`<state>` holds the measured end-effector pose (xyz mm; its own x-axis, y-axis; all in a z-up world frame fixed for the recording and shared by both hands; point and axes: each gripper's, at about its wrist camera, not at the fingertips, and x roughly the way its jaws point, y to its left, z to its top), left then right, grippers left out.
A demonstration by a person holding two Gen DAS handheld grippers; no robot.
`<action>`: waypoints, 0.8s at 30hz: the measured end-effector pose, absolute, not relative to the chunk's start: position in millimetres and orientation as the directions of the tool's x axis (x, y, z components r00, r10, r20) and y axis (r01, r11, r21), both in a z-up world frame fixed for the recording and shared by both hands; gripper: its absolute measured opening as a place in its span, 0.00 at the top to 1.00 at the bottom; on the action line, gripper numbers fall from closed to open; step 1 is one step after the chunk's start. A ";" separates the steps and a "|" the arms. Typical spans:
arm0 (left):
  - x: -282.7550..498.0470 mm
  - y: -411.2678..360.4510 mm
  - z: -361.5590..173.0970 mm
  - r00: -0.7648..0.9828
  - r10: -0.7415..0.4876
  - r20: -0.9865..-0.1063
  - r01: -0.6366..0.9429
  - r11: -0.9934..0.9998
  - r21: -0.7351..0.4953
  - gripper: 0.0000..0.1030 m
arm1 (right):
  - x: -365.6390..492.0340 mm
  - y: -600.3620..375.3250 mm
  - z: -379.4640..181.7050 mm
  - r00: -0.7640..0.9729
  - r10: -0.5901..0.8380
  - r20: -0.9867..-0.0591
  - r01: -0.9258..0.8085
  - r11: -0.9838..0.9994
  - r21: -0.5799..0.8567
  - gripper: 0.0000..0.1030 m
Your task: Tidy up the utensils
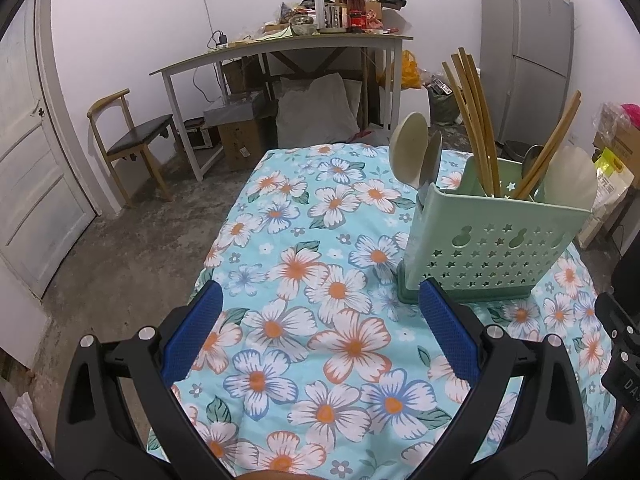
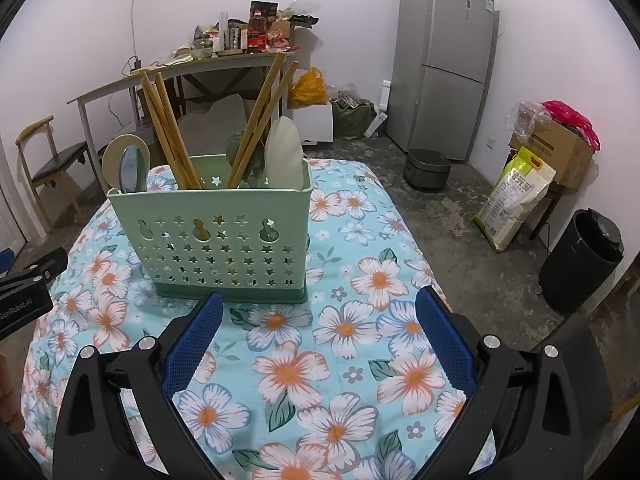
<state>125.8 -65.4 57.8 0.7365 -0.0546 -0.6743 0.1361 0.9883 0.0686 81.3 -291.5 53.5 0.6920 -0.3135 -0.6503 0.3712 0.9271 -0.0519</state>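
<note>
Left wrist view: left gripper [image 1: 320,304] spread wide, nothing between its blue pads [image 1: 192,340], hovering over the floral tablecloth [image 1: 320,340]. Green utensil holder [image 1: 488,248] stands upright on the cloth ahead and to the right, close to the right-hand pad. Bamboo chopsticks [image 1: 476,120] stick up from the middle, 1 more pair leaning right [image 1: 554,148]. White spoon [image 1: 408,140] and a grey spoon [image 1: 431,156] rise at the holder's left end, another white spoon [image 1: 570,178] at its right end. Part of the right gripper [image 1: 620,344] shows at the right edge. Background: cluttered desk [image 1: 280,46], chair [image 1: 132,136], fridge [image 1: 528,40].

Right wrist view: right gripper [image 2: 318,304] also spread, empty, above the cloth [image 2: 360,340]. Holder [image 2: 216,236] straight ahead, slightly left, its base just past the left pad [image 2: 192,340]. Chopsticks in 2 bunches, 1 leaning left [image 2: 168,132], 1 leaning right [image 2: 260,120]. White spoon [image 2: 284,152] at the right end, a metal spoon [image 2: 134,170] in front of a white one [image 2: 116,152] at the left end. Left gripper body [image 2: 28,284] at the left edge. Fridge [image 2: 444,60], black bin [image 2: 580,260], rice bag [image 2: 516,200] on the floor.
</note>
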 end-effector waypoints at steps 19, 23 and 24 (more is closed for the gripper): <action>123.7 -67.8 58.4 0.730 -0.065 -0.680 0.145 0.987 0.062 0.08 | 80.1 -293.1 56.6 0.697 -0.312 -0.646 0.371 0.927 -0.048 0.08; 122.8 -68.0 59.4 0.730 -0.065 -0.681 0.145 0.988 0.061 0.08 | 79.9 -292.2 57.4 0.697 -0.311 -0.646 0.367 0.929 -0.050 0.08; 123.3 -68.0 59.3 0.731 -0.064 -0.680 0.145 0.987 0.063 0.08 | 79.8 -292.0 57.7 0.697 -0.310 -0.646 0.366 0.929 -0.051 0.08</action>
